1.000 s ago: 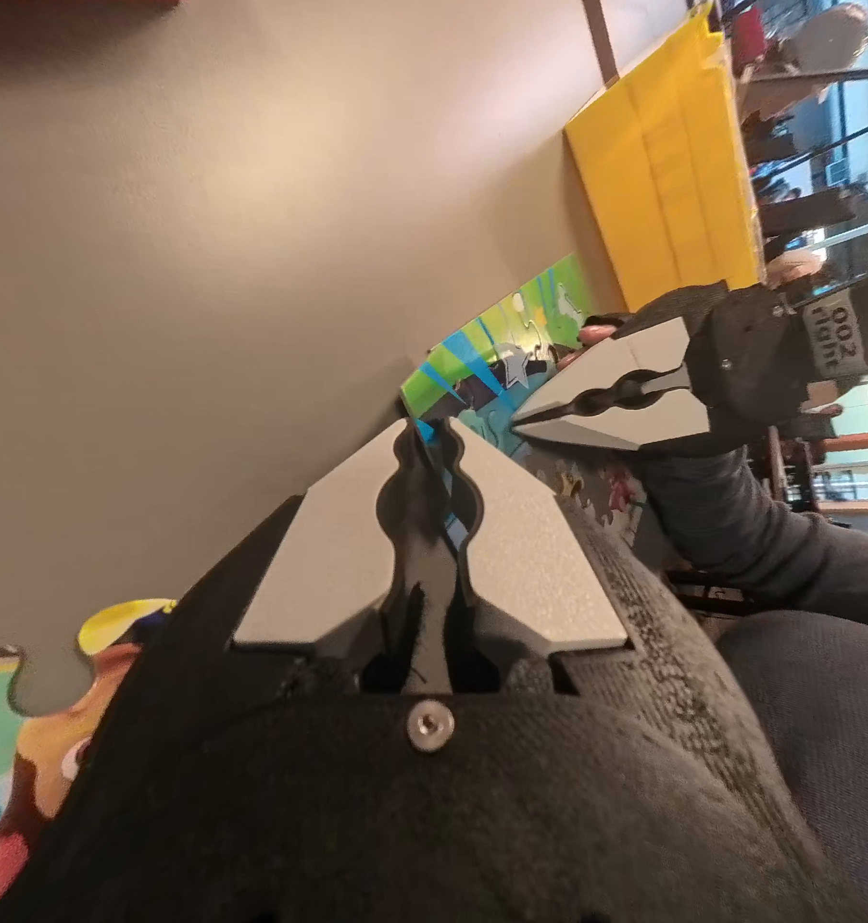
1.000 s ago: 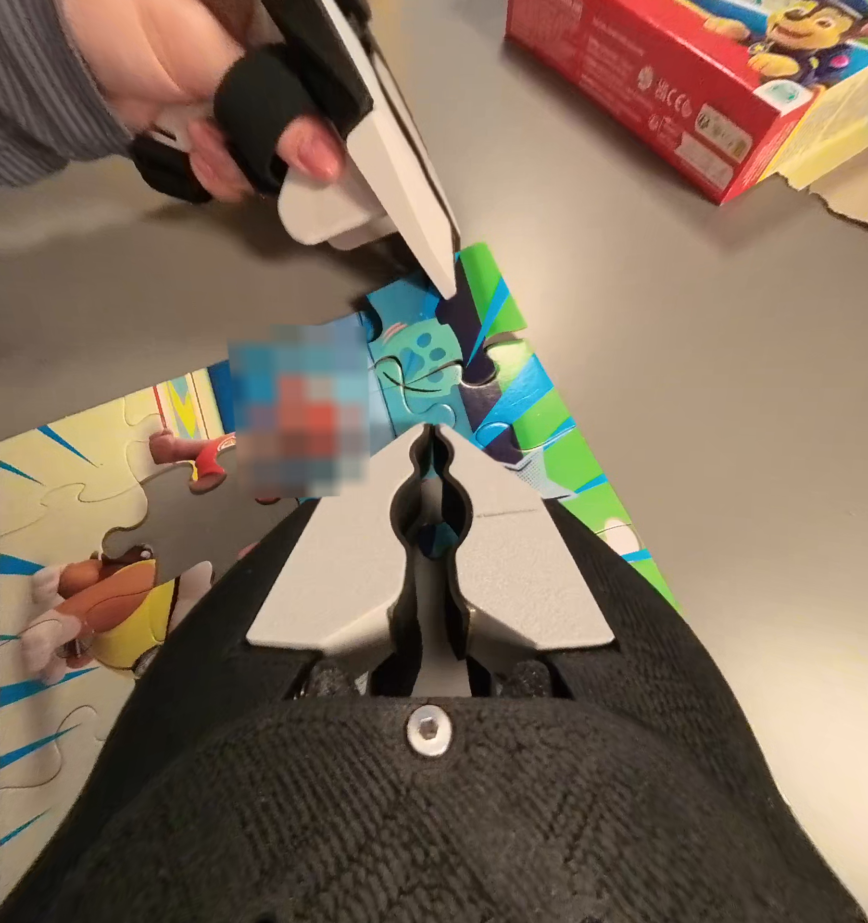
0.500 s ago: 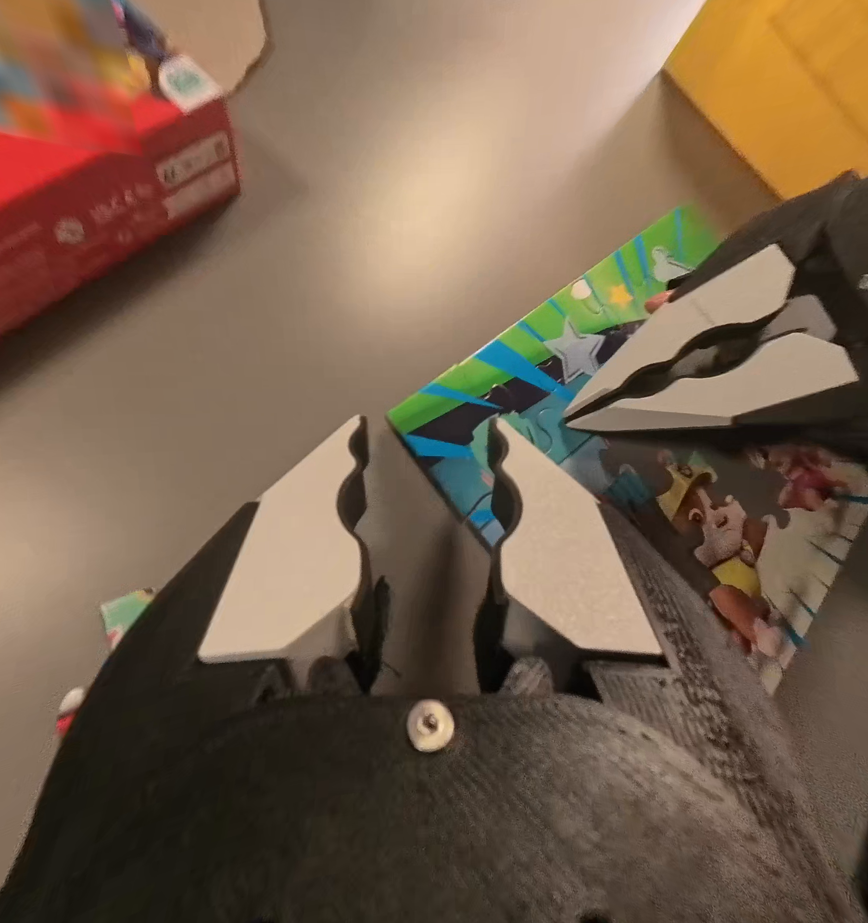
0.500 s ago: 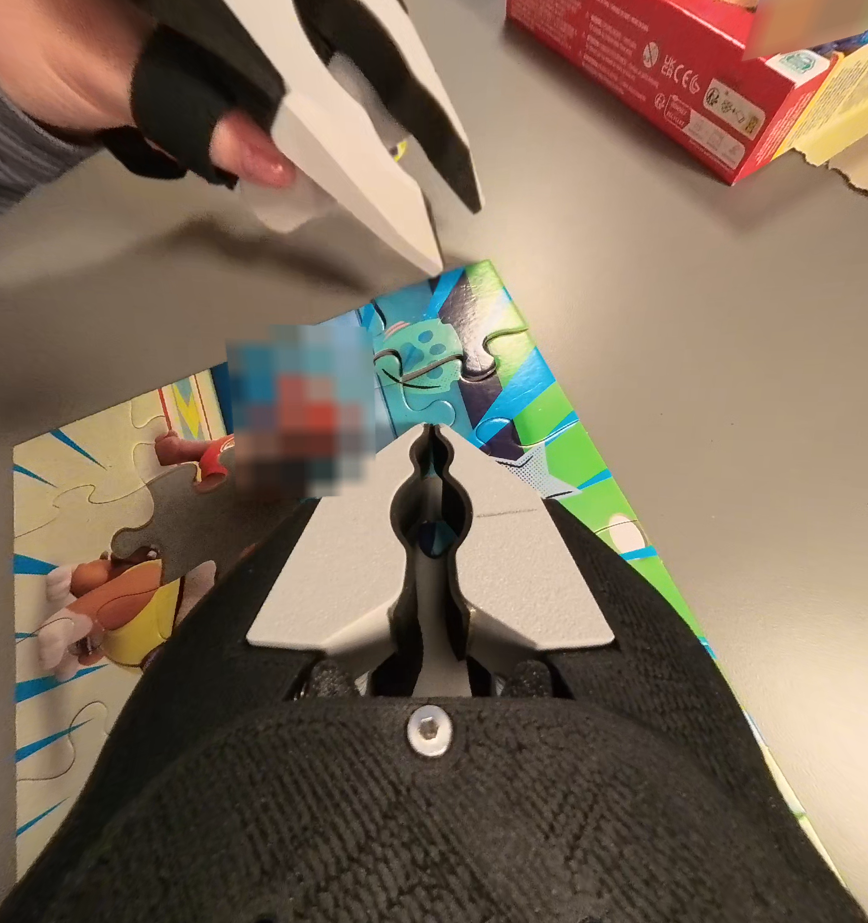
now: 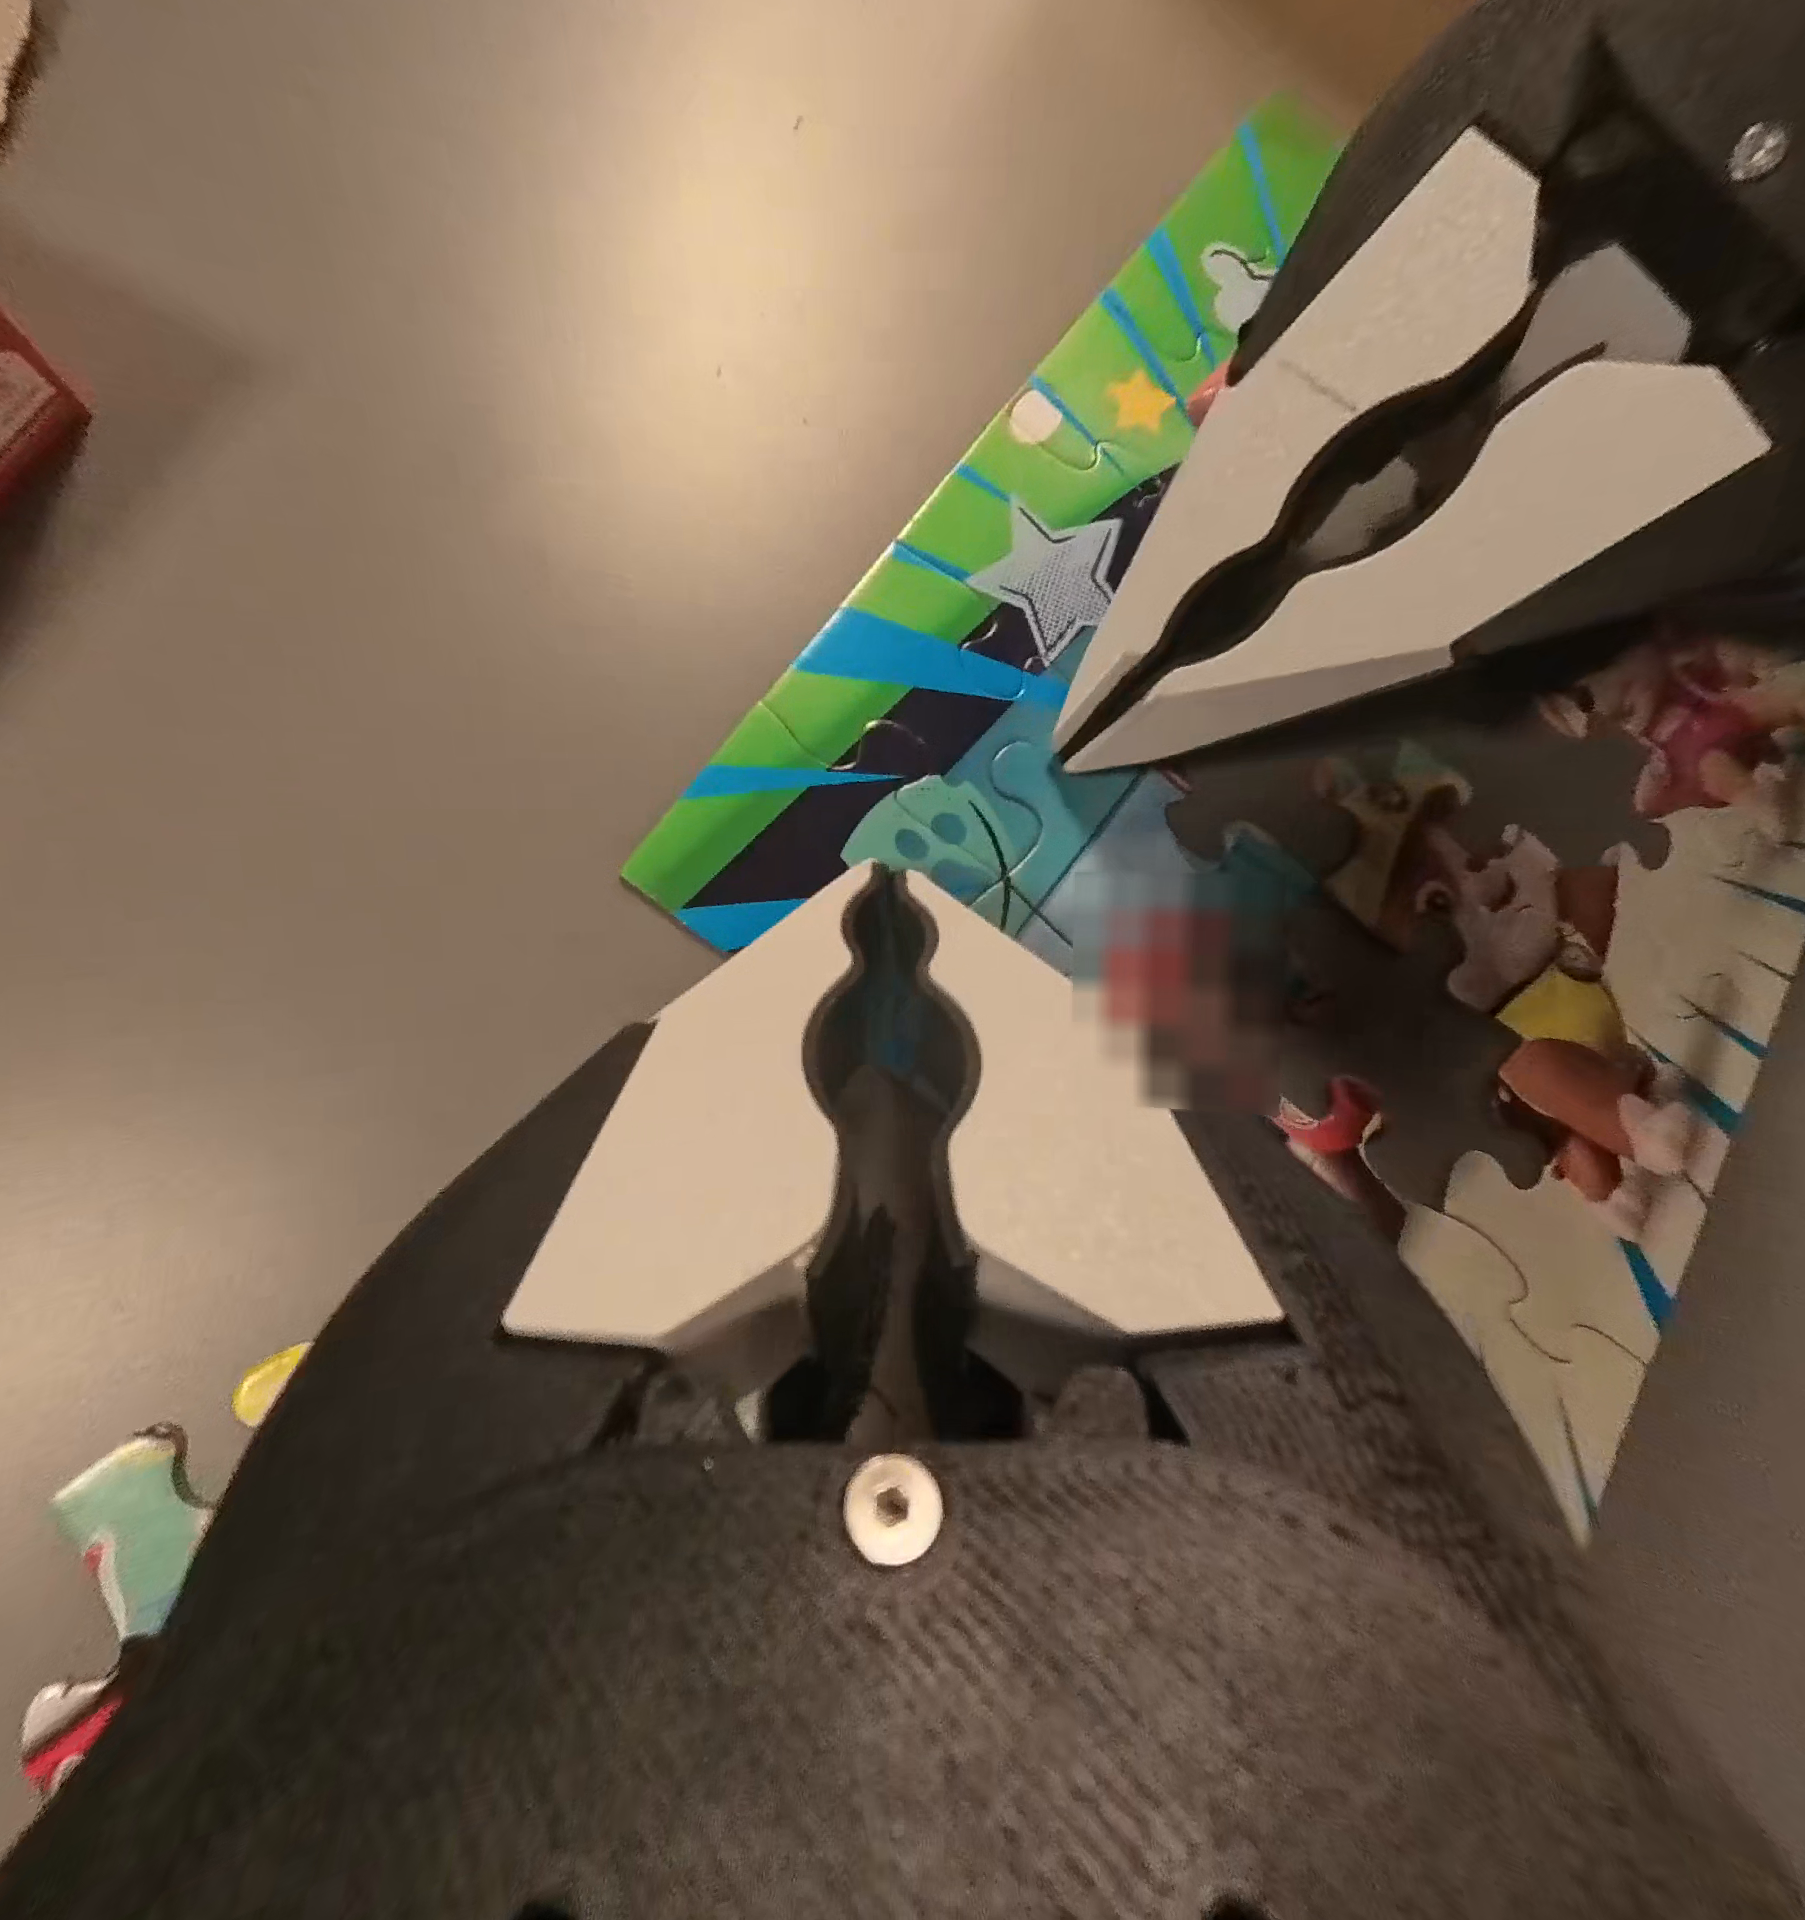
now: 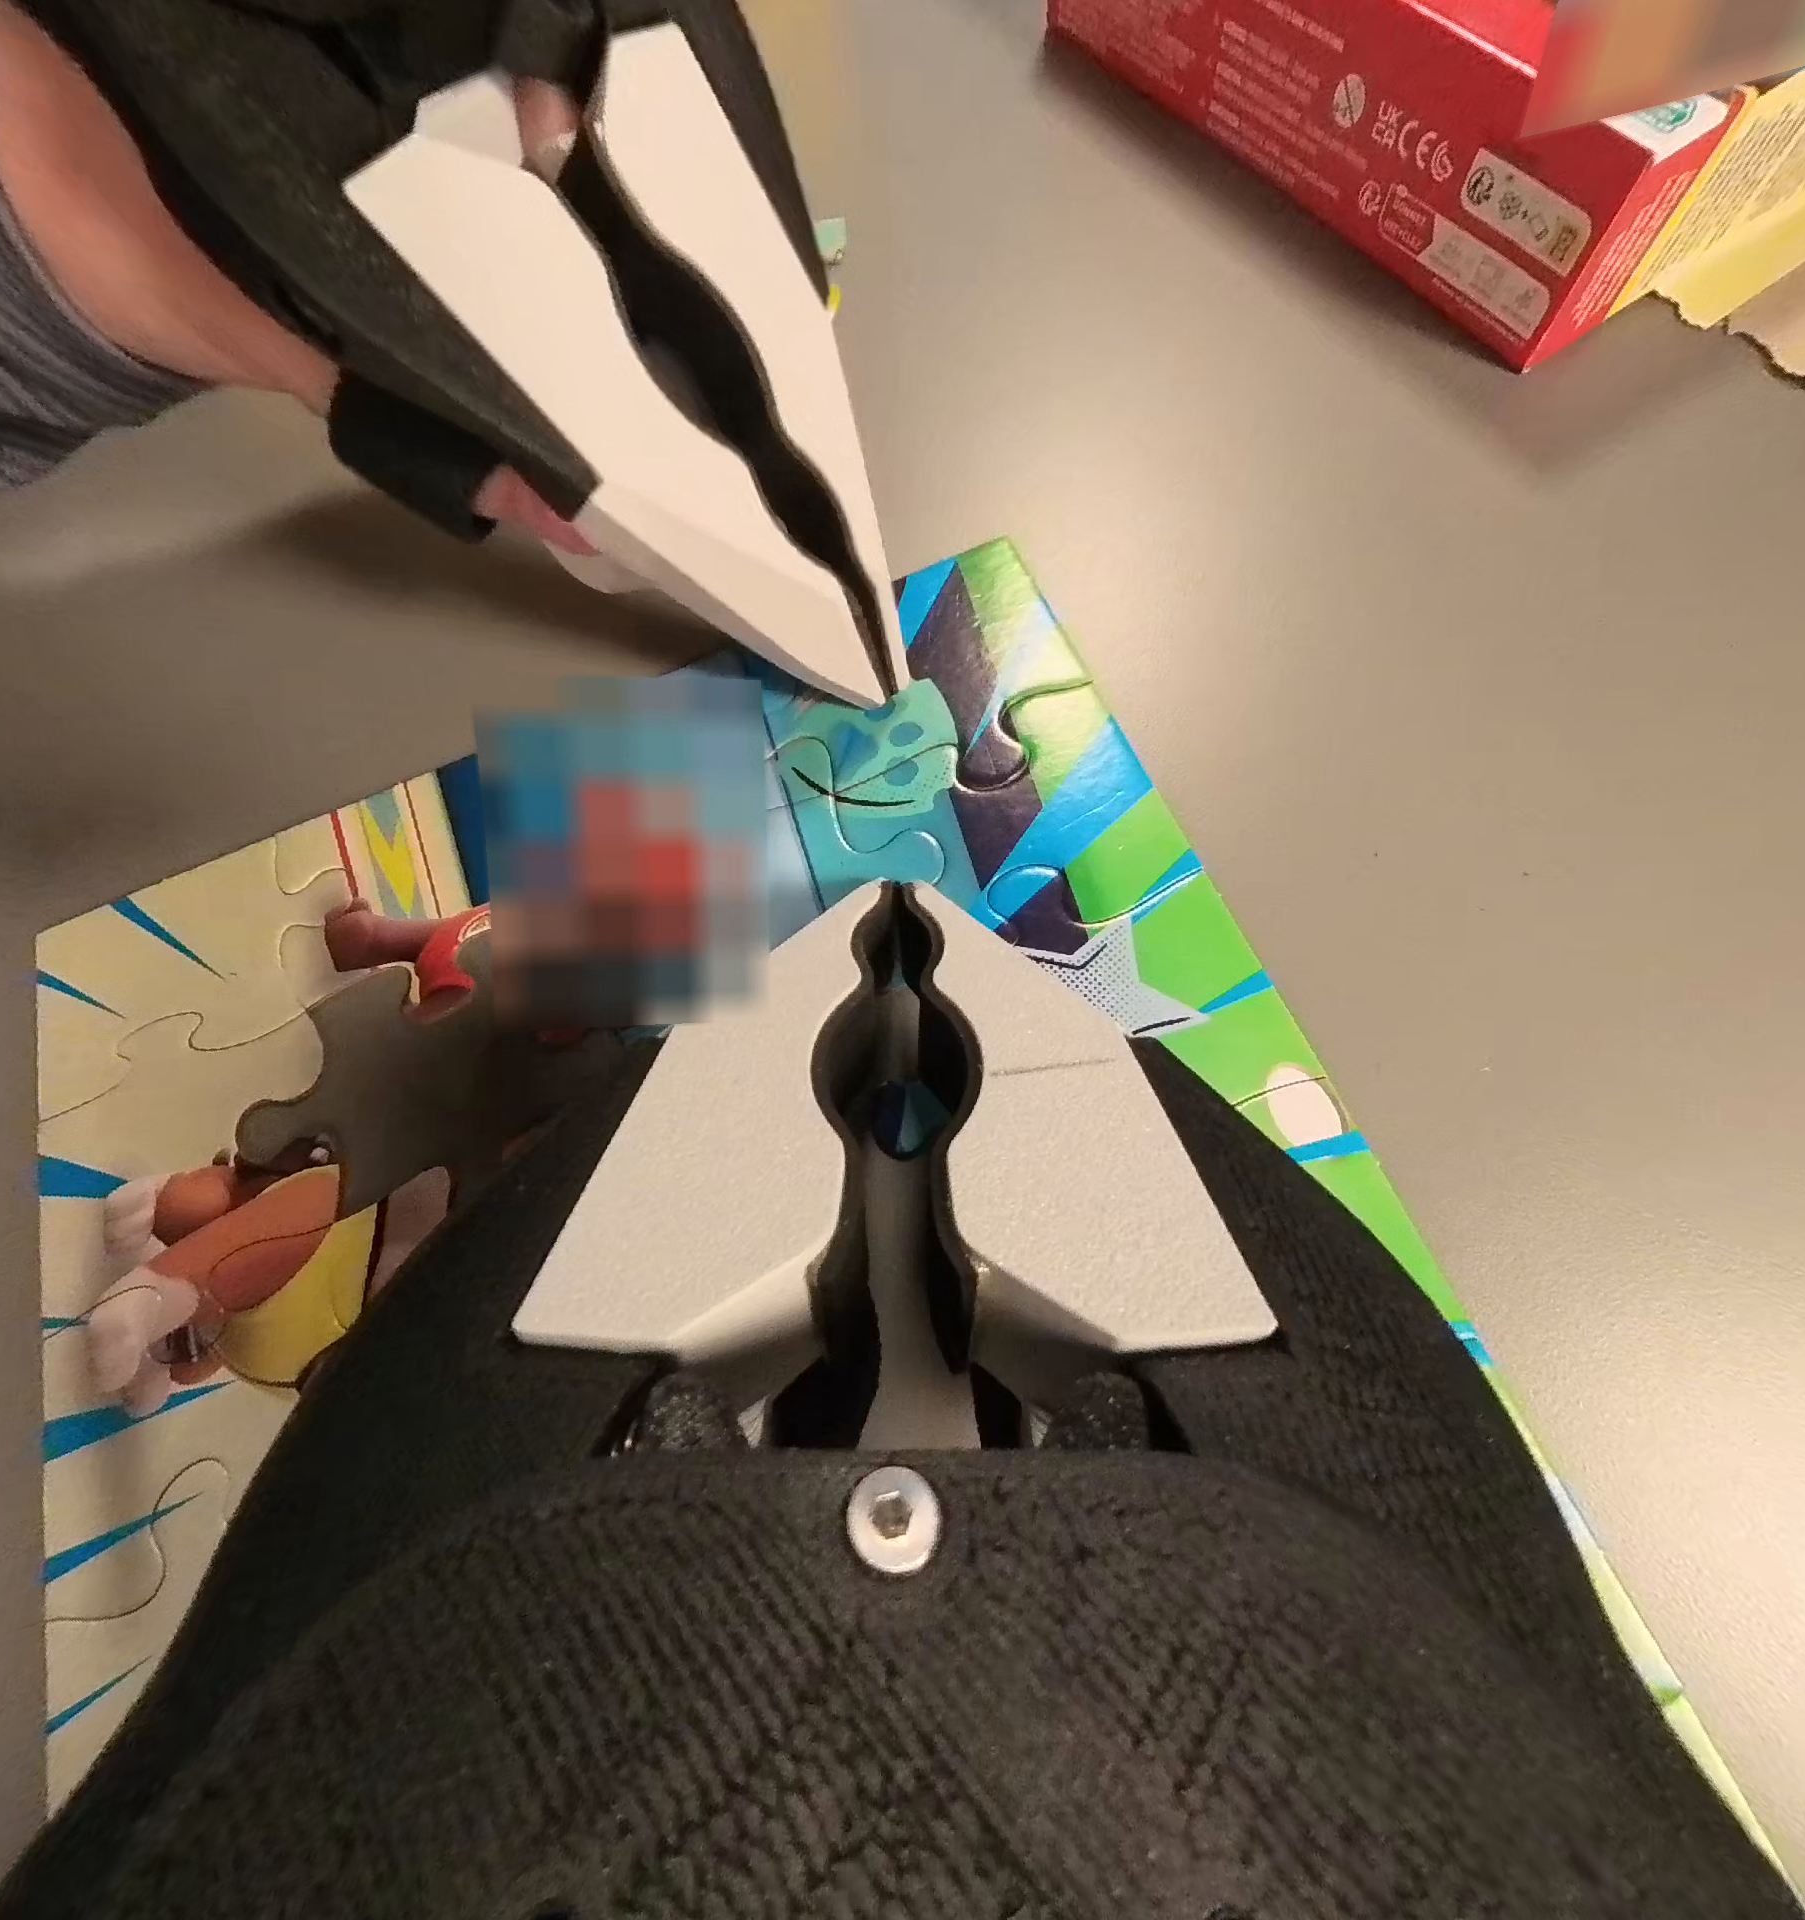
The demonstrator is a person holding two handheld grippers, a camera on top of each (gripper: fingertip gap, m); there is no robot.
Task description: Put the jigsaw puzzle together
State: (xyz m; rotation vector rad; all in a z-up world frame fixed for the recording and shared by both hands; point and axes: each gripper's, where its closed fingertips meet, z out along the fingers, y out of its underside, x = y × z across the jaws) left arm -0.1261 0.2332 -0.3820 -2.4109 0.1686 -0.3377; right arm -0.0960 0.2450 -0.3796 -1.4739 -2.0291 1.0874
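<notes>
Two tongs meet over a partly assembled jigsaw puzzle (image 6: 1106,862) that lies flat on the grey worktop (image 6: 1397,727). The left tongs (image 5: 882,871) are pressed together with nothing between their tips, and those tips touch a teal puzzle piece with blue spots (image 6: 903,743) near the puzzle's green-and-blue striped corner. The right tongs (image 6: 893,885) are also pressed together on nothing, their tips down on the teal area just beside that spotted piece, toward the middle of the puzzle. A gap the shape of a missing piece (image 6: 358,1049) shows bare worktop inside the puzzle, on the side away from the striped corner, next to a cartoon dog in a yellow vest (image 6: 223,1247). A red puzzle box (image 6: 1397,156) sits on the worktop well apart from the puzzle, beyond its striped edge. Some loose puzzle pieces (image 5: 129,1527) lie on the worktop apart from the puzzle, behind the left tongs.
</notes>
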